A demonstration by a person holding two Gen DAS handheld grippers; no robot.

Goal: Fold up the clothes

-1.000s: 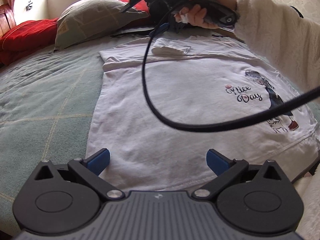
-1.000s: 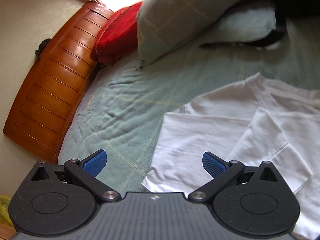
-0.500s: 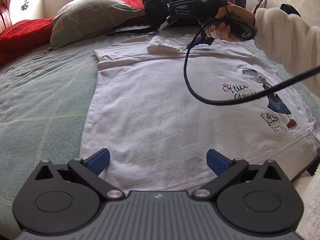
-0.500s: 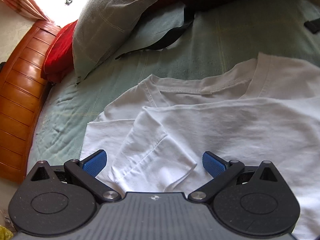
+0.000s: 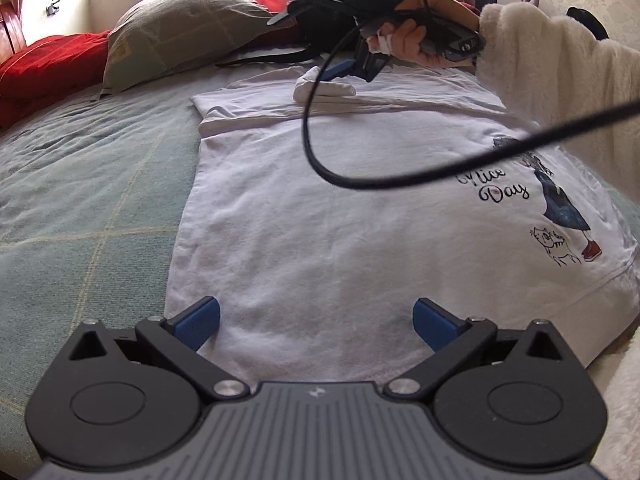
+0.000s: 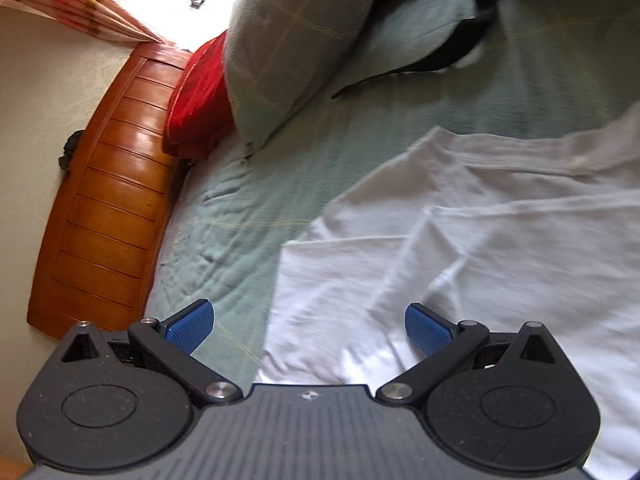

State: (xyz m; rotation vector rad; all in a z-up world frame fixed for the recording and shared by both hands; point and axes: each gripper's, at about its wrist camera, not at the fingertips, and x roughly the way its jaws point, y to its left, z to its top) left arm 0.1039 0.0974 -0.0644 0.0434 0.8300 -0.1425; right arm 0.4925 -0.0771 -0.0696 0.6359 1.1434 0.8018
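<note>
Two grippers: left gripper (image 5: 316, 320) with its blue pads spread wide and empty, over the hem; right gripper (image 6: 308, 326) likewise spread wide, gripping nothing, above the sleeve.
T-shirt: white T-shirt (image 5: 340, 232) lies flat on the green bedspread (image 5: 88, 200), sleeve (image 6: 404, 264) folded inward.
Hidden: print at 3 o'clock partly crossed by a black cable (image 5: 400, 184); shirt's right edge cut off.
Around: grey pillow (image 5: 180, 32) at 11 o'clock, red cushion (image 6: 200, 92), wooden headboard (image 6: 108, 208).
In the way: fleece sleeve (image 5: 560, 92), hand (image 5: 416, 38).
</note>
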